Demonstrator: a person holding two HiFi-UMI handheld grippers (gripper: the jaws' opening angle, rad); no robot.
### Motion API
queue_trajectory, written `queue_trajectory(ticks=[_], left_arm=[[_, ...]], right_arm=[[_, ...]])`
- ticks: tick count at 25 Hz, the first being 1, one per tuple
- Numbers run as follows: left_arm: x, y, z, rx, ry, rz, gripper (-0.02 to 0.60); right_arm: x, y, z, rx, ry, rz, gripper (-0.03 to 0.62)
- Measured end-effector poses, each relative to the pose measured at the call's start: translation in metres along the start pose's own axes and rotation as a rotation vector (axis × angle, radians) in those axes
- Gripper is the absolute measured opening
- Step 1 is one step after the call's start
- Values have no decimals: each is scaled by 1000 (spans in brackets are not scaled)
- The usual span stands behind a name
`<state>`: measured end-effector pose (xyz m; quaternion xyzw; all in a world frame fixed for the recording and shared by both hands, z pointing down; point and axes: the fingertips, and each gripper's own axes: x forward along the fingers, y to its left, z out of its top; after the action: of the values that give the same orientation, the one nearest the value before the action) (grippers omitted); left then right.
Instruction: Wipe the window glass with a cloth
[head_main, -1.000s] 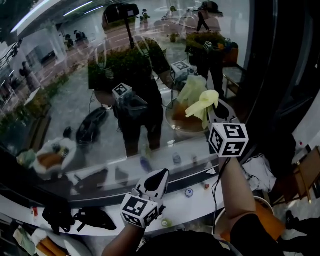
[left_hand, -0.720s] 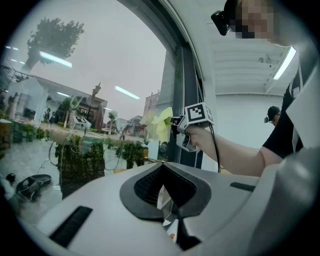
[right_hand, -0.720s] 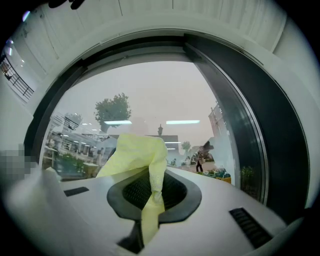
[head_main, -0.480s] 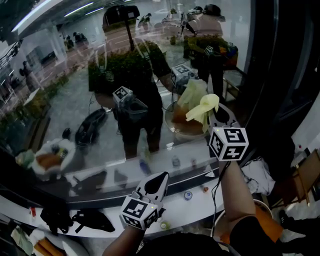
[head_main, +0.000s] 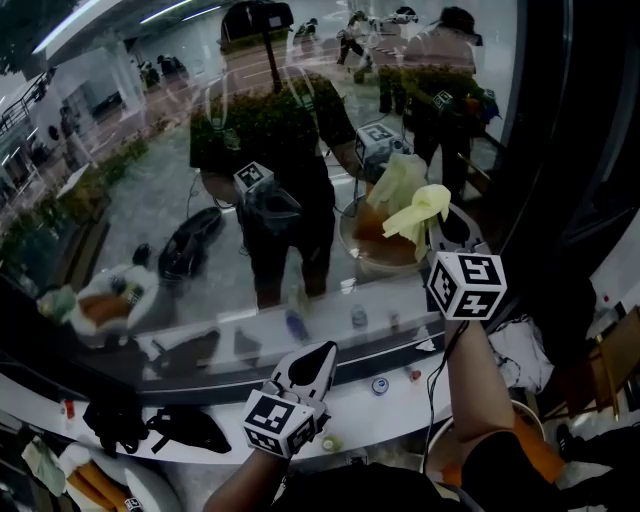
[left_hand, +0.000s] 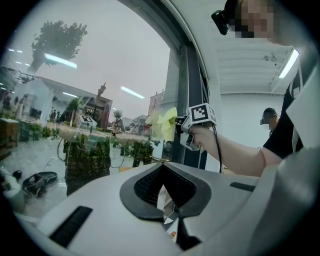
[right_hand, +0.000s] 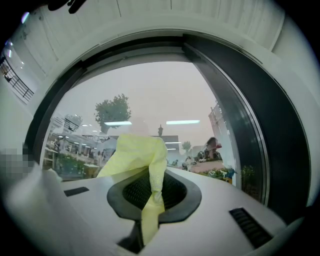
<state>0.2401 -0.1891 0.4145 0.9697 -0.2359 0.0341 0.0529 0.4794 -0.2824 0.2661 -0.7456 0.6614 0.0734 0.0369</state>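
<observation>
The yellow cloth (right_hand: 142, 155) was pinched in the right gripper (right_hand: 150, 200), upper right of the head view, its loose end flopping close to the window glass (head_main: 150, 200). It looked light, soft and limp, best held by a bunched edge. The left gripper (left_hand: 167, 212) sat low centre, jaws pressed together on nothing. The glass looked hard and slick, with a white sill (head_main: 390, 410) below and a dark frame (head_main: 560, 150) at right.

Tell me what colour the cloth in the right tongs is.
Pale yellow; the cloth shows best in the right gripper view, pinched in the right tongs.
</observation>
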Motion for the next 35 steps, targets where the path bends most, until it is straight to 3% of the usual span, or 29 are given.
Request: queue_trajectory(ticks=[14,18,23,27,35], left_arm=[[-56,15,-12,-15,20,103,0],[-85,16,-24,-73,21,133,0],[-144,20,-34,-115,22,155,0],[-194,26,-31,-144,-23,184,0],[-289,14,-35,-120,-51,191,0]], right_arm=[[-9,2,-8,51,21,-4,38],[-27,21,-17,82,38,12,38],[-68,70,-18,108,40,39,38],[-106,126,-21,107,46,76,38],[-196,238,-19,102,71,143,38]])
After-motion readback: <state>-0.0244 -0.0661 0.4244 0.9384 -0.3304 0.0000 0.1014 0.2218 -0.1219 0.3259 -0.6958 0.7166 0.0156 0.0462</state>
